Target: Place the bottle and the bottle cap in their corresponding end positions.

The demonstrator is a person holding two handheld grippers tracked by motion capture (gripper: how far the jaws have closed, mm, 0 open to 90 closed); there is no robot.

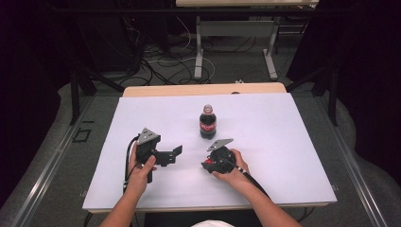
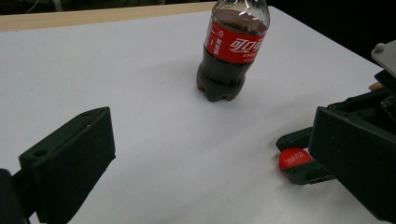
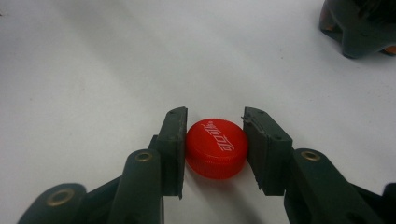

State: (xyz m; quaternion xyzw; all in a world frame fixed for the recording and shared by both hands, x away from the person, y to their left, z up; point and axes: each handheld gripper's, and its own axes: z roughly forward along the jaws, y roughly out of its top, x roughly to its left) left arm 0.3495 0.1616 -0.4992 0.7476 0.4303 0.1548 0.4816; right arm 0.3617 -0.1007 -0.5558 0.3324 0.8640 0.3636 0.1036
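The white table sheet (image 1: 283,142) carries a dark plastic cola bottle with a red label (image 1: 207,123), standing uncapped just beyond my hands. My left gripper (image 1: 177,150) waits beside it, jaws wide and empty. My right gripper (image 3: 215,144) pinches the small red screw cap (image 3: 216,147) low over the sheet. The grip is only on its ribbed edge, so I think a tilt could pop it free.

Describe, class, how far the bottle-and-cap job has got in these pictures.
Done: the red cap is off the cola bottle, which stands upright and open on the white table. In hand: the right tongs are clamped on the cap, low at the tabletop. The left tongs are open, holding nothing. Left: likely setting the cap down or screwing it back on; which one cannot be told.
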